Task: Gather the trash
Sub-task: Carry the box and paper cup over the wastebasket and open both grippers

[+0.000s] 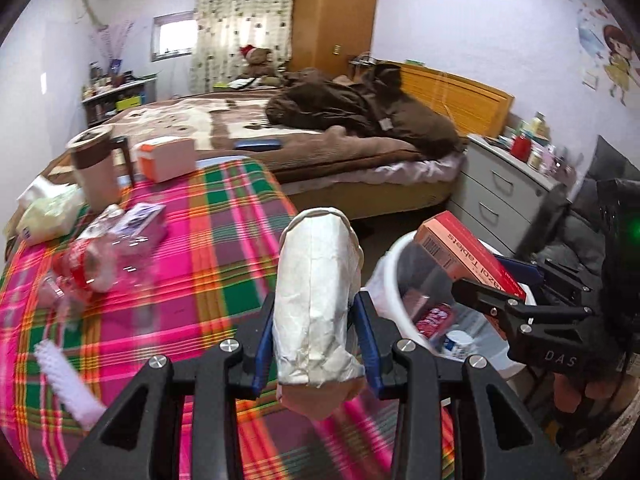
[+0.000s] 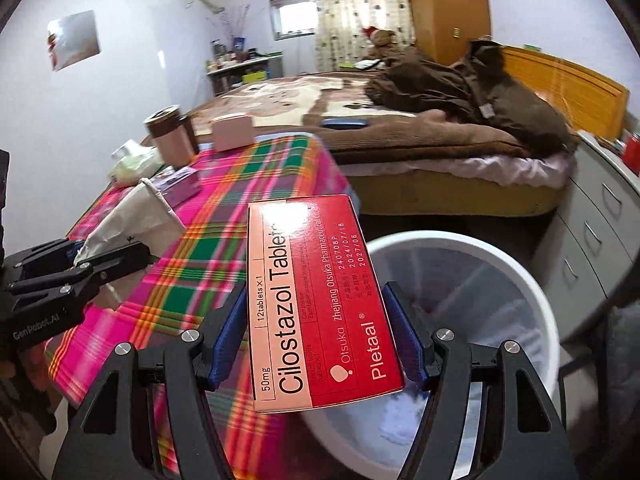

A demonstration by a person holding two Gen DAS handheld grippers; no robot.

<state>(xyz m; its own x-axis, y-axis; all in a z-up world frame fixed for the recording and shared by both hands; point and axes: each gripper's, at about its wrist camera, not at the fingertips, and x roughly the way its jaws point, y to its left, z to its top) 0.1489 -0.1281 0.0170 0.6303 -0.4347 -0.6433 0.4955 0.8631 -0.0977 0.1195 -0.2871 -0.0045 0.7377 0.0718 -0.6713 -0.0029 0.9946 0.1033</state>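
Plaid table (image 1: 224,208) left, white bin (image 2: 536,308) beside its edge, some trash already inside.
Right gripper (image 2: 320,340) pinching red tablet box (image 2: 320,300), box over near rim of bin. Advice: carry further to centre, then spread jaws; long box may catch rim.
Left gripper (image 1: 316,344) clamped on crumpled paper cup (image 1: 316,292), above table edge near bin. Hold back until right clears.
Bottle (image 1: 100,256), carton left on table.
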